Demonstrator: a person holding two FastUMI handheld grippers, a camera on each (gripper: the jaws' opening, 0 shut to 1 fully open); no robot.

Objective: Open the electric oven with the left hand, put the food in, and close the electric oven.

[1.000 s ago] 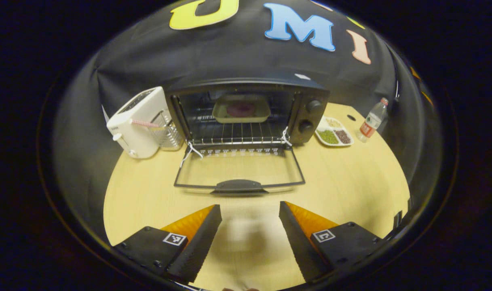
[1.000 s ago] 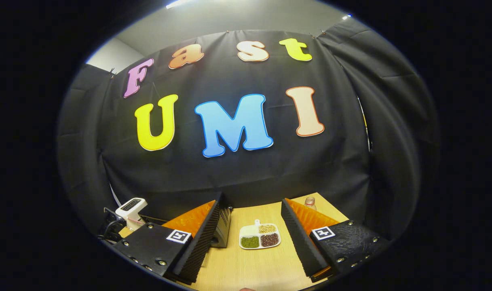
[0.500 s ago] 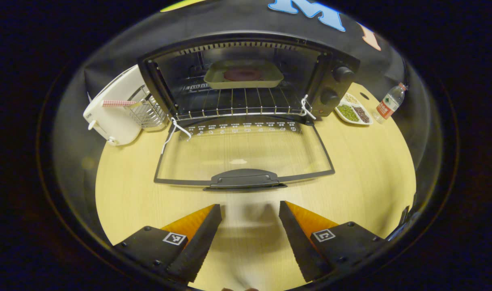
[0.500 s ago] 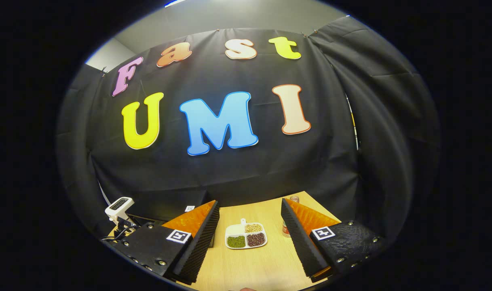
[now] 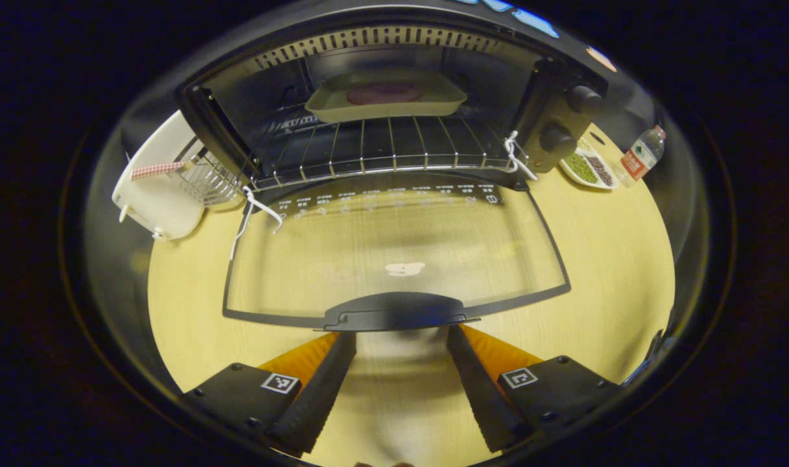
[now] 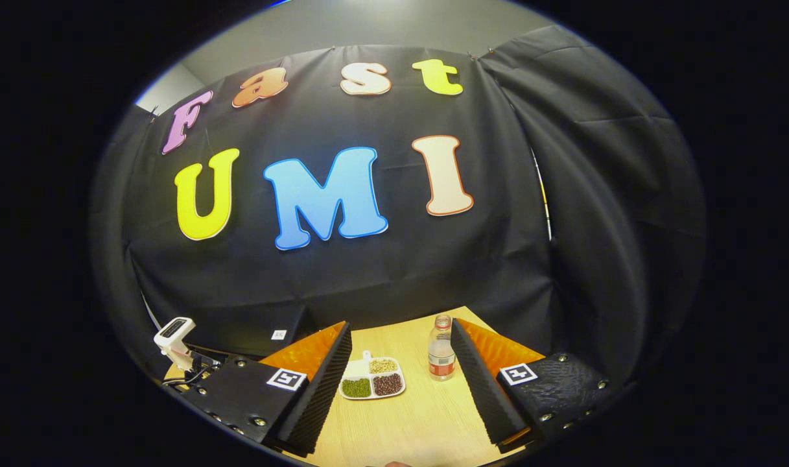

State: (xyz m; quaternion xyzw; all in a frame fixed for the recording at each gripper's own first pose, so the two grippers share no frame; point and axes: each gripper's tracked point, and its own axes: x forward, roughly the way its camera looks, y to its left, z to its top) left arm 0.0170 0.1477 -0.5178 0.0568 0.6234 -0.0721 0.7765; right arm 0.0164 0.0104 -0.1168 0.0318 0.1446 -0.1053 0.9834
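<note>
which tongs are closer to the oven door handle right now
Left. The left tongs sit open just before the oven door handle; the right tongs hang open facing the divided snack plate and water bottle.

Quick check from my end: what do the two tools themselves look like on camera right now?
Both look alike. The left tool has two wedge-shaped fingers with ridged inner faces, set on black blocks with small screws, each block carrying a square black-and-white marker. The right tool has the same build, with a rougher texture on its right block.
</note>
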